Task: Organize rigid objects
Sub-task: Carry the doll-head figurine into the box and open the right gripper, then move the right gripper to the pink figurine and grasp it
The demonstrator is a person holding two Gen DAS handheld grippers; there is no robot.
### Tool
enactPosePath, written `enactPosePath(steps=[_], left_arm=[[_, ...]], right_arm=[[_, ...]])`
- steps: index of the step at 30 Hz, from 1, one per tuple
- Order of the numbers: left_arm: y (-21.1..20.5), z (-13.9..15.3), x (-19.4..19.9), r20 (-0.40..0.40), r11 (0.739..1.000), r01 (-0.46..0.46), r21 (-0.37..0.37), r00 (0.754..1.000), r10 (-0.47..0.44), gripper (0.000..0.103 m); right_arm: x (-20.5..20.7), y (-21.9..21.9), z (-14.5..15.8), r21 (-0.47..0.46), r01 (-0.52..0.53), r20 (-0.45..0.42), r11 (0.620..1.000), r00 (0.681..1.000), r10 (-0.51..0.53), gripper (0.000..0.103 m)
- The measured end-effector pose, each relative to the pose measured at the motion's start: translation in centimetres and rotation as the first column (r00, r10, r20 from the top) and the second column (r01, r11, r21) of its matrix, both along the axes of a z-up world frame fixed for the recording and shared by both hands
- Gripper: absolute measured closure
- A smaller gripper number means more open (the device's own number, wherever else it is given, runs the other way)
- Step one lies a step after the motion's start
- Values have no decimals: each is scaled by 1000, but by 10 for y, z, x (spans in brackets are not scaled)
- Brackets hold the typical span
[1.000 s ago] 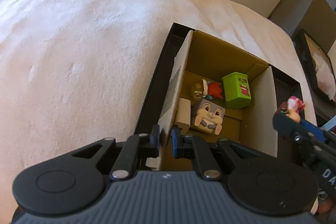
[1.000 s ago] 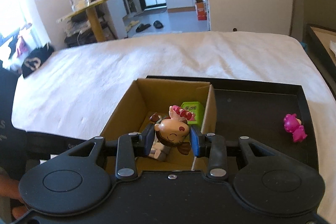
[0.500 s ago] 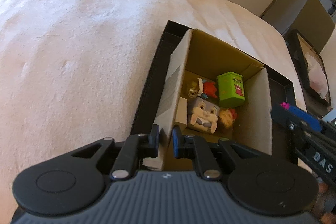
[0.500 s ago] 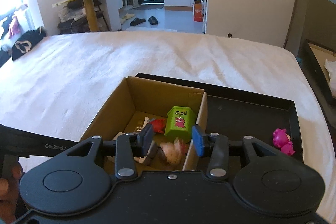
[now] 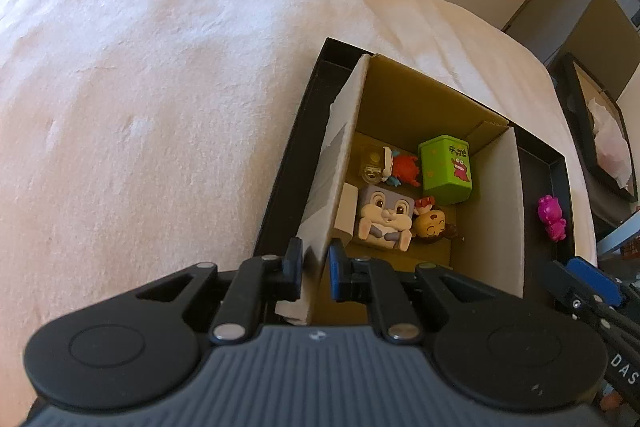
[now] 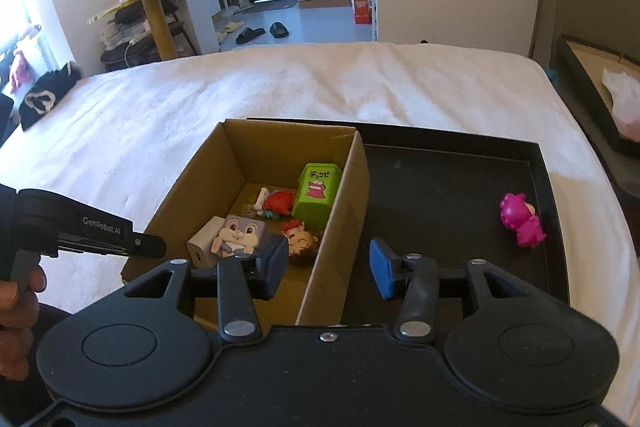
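Left gripper (image 5: 314, 269): pinched tight on near left wall of cardboard box (image 5: 500, 211). Right gripper (image 6: 328, 267): jaws opening, straddling box's right wall without touching, holding nothing. Inside box, near end: grey rabbit cube (image 6: 242, 233), white block (image 6: 202, 243) beside it, brown-haired doll head (image 6: 300, 241) lying loose on floor. Farther in: red figure (image 6: 280, 203), clear item (image 5: 372, 165), green tin (image 6: 318, 195). Black tray (image 6: 440, 187) under box, pink figure (image 6: 520, 219) lying at its right side. White bedcover (image 6: 280, 87) beneath all.
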State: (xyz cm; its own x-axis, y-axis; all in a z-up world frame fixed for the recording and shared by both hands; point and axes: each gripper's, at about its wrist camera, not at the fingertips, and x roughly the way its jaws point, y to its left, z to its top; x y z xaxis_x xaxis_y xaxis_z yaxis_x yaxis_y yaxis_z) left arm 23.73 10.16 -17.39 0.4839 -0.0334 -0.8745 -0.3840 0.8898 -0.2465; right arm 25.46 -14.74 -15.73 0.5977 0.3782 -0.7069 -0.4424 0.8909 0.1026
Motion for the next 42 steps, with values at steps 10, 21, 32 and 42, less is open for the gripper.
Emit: enactPosePath(steps=[10, 21, 32, 42], left_arm=[[-12, 9, 8, -11, 995, 42, 90, 999, -41, 89], [-22, 10, 22, -56, 988, 32, 153, 998, -24, 79], [-31, 12, 40, -56, 981, 6, 193, 998, 5, 42], [-46, 7, 58, -92, 967, 66, 244, 995, -45, 34]], right_arm=[[9, -21, -4, 17, 23, 8, 1000, 1000, -23, 45], [30, -48, -18, 31, 55, -6, 998, 998, -55, 40], [60, -90, -44, 35, 136, -14, 990, 991, -136, 30], [86, -113, -70, 36, 163, 2, 986, 987, -163, 29]])
